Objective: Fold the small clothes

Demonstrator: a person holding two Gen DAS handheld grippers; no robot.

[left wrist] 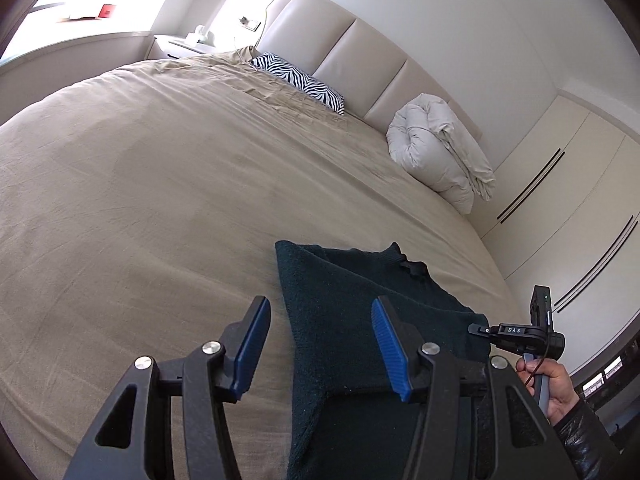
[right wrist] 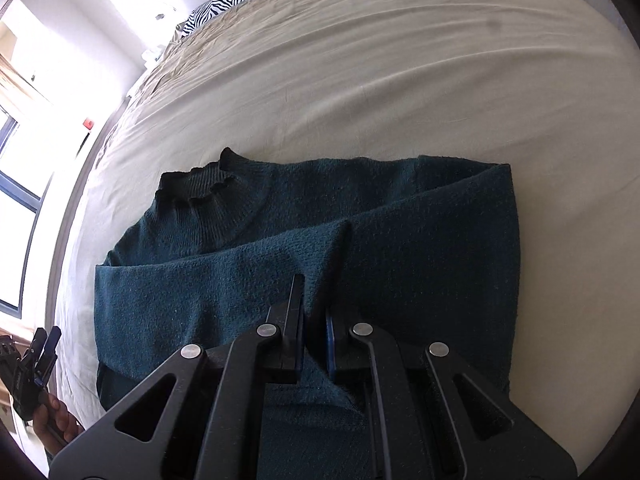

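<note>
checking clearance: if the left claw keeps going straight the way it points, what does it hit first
Probably the sweater edge or the bed sheet beside it; the open left claw straddles that edge, depth unclear.

Dark teal knit sweater (right wrist: 304, 236) – collar ribbed, nearly black in shade – on a beige bedsheet (left wrist: 160, 184). Zebra-striped pillow (left wrist: 300, 80), black on white, at the bed's head edge. Off-white folded duvet (left wrist: 436, 152) at the head corner. Cream padded headboard (left wrist: 340, 40). Black grippers with blue pads (left wrist: 250, 348).
</note>
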